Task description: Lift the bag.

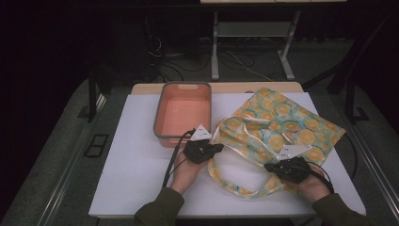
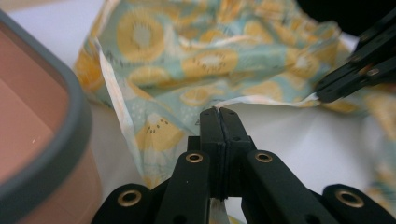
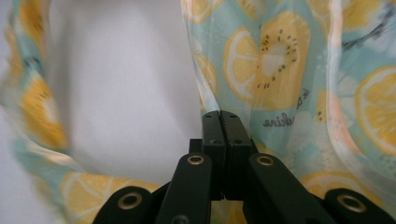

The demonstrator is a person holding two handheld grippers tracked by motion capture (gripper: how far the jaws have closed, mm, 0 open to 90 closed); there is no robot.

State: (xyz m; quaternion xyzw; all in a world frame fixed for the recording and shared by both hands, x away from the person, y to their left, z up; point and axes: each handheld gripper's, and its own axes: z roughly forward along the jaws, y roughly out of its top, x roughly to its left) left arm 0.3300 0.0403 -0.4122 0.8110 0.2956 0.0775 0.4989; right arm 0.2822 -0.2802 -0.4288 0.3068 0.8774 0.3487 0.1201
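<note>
Lemon-print tote bag [image 1: 282,123] lying flat right of the pink tub [image 1: 183,113], long axis diagonal, handles toward the person, left gripper [image 1: 212,149] and right gripper [image 1: 272,167] both clamped on its edge

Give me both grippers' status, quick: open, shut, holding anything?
Left gripper: closed on the edge of the fruit-print bag.
Right gripper: closed, pinching the bag's fabric.
</note>
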